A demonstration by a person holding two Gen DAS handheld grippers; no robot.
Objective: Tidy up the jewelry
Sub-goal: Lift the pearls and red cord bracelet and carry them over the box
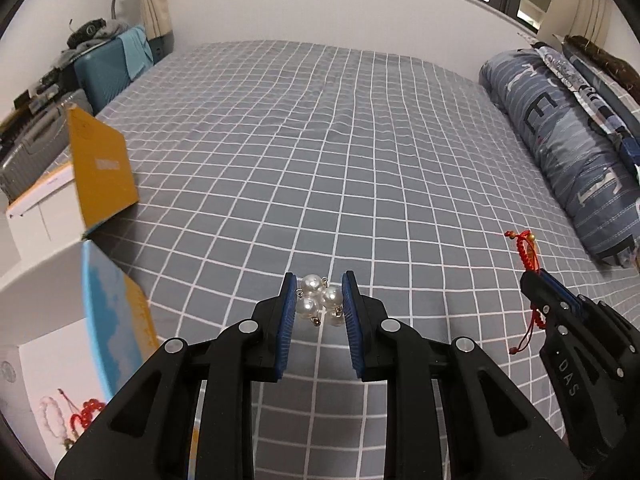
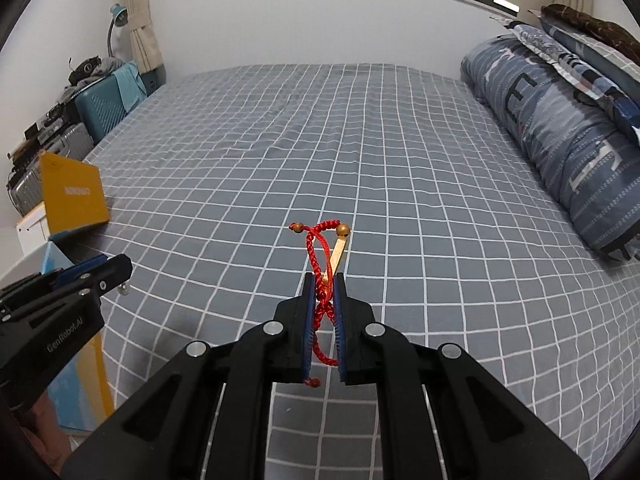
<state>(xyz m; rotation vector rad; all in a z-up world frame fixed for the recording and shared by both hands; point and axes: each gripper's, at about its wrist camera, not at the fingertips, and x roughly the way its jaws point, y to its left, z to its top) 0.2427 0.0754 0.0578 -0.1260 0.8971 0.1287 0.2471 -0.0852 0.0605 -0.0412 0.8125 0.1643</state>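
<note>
My left gripper [image 1: 319, 300] is shut on a pearl bracelet [image 1: 320, 300], held above the grey checked bed [image 1: 320, 140]. My right gripper [image 2: 323, 292] is shut on a red braided bracelet [image 2: 320, 256] with gold beads and a gold bar. The right gripper [image 1: 536, 280] also shows at the right of the left wrist view, with the red bracelet [image 1: 526, 250] sticking up from it. The left gripper [image 2: 112, 270] shows at the left of the right wrist view. An open white box [image 1: 48, 380] at lower left holds a pink bead bracelet [image 1: 52, 416] and red jewelry [image 1: 86, 412].
A second open box with a yellow lid [image 1: 100, 168] stands at the bed's left edge. Suitcases [image 1: 104, 68] and clutter line the left wall. A rolled blue quilt [image 1: 568, 140] and pillows lie along the right side.
</note>
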